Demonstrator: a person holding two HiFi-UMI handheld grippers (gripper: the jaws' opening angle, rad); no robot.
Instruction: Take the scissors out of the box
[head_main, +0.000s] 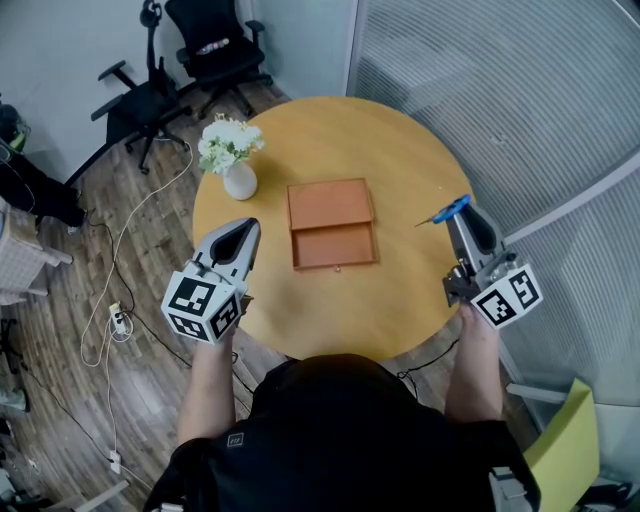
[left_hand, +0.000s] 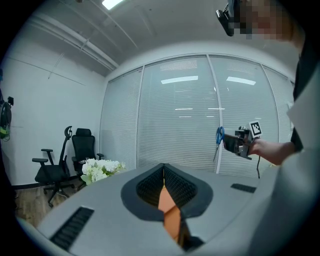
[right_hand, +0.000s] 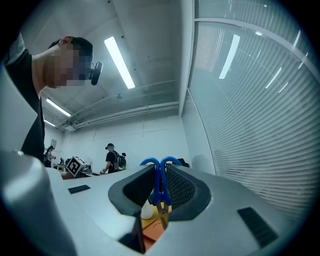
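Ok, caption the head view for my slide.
Right claw holds blue-handled metal scissors clear of the open flat brown box on the round wooden table.

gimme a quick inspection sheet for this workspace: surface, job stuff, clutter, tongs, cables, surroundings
surface: round wooden table.
job's things: wooden box mid-table, its drawer pulled out and apparently empty; blue-handled scissors out of the box, held near the table's right edge.
clutter: vase of white flowers left of the box.
grippers: left tongs shut, empty; right tongs shut on the scissors.
cables: white cable and power strip on the floor, left.
surroundings: black office chairs; glass wall with blinds.
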